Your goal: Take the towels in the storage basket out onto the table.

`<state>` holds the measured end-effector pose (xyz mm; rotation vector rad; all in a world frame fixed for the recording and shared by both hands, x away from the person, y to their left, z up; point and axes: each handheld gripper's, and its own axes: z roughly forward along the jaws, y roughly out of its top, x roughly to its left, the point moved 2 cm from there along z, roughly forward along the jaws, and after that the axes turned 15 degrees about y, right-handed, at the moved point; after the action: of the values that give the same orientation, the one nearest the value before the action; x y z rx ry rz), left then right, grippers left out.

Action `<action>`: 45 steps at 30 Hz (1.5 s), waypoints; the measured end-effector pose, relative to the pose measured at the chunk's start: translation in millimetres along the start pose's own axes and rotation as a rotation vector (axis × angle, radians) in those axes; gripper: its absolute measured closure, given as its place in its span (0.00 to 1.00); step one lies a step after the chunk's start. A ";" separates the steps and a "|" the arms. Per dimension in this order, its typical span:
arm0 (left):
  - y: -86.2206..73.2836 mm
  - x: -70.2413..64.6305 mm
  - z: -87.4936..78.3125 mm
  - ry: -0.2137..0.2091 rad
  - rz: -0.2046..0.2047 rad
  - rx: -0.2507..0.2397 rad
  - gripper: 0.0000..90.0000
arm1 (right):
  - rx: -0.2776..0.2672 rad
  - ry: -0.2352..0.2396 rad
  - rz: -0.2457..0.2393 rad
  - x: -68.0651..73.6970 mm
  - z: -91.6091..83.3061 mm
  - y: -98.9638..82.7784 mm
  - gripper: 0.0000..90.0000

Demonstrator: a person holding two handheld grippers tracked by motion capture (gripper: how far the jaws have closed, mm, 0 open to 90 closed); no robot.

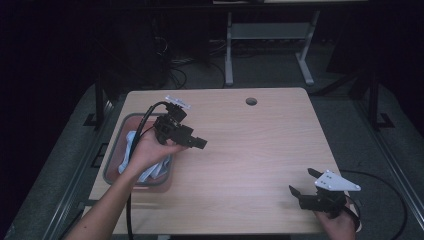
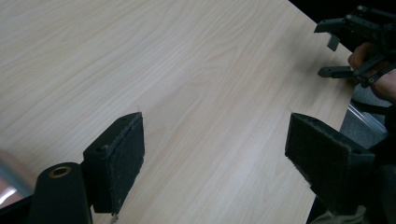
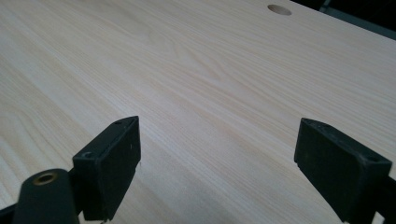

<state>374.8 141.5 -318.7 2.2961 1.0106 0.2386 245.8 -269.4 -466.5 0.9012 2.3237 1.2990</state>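
Note:
My left gripper [image 1: 200, 142] is held above the left half of the wooden table [image 1: 250, 150], just right of a bin, and points to the right. In the left gripper view its jaws stand wide apart over bare wood, so the left gripper [image 2: 215, 154] is open and holds nothing. My right gripper [image 1: 301, 180] hovers near the table's front right corner, open and pointing left. The right gripper [image 3: 217, 163] has only table surface between its jaws. It shows again, farther off, as the right gripper [image 2: 343, 53] in the left gripper view.
A reddish-brown bin [image 1: 112, 155] with a light blue cloth [image 1: 154, 171] in it sits at the table's left edge, partly under the left hand. A round cable hole [image 1: 251, 101] lies near the far edge. Desk legs and cables stand on the floor beyond.

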 end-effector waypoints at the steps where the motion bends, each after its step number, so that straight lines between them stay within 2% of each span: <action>1: -2.5 5.1 -3.0 0.009 -0.006 -0.002 0.21 | 0.001 0.001 0.004 0.2 0.4 0.0 0.16; 4: -5.1 10.7 -5.8 0.017 -0.018 0.000 0.21 | 0.002 0.003 0.005 0.3 1.0 0.2 0.16; 9: -14.4 25.2 -11.8 0.054 -0.040 0.005 0.21 | 0.005 0.004 -0.002 0.7 2.4 0.7 0.16; 21: -32.8 47.3 -24.0 0.101 -0.093 -0.001 0.22 | 0.008 0.002 -0.003 -1.6 2.3 1.0 0.16; 34: -49.0 65.2 -30.6 0.142 -0.136 0.003 0.22 | 0.002 -0.006 0.013 -5.3 -1.8 -0.3 0.16; 35: -51.3 67.5 -31.3 0.153 -0.147 0.001 0.22 | 0.003 -0.005 0.013 -5.5 -1.7 -0.5 0.16; 41: -60.2 76.7 -34.3 0.185 -0.157 0.016 0.22 | 0.008 0.001 0.008 -3.7 0.5 0.0 0.16; 45: -66.3 82.2 -35.3 0.195 -0.174 0.020 0.22 | 0.007 0.000 0.006 -3.8 0.2 0.5 0.16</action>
<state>377.6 251.3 -336.6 2.2192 1.3084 0.3876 249.0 -271.7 -466.3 0.9112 2.3284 1.2949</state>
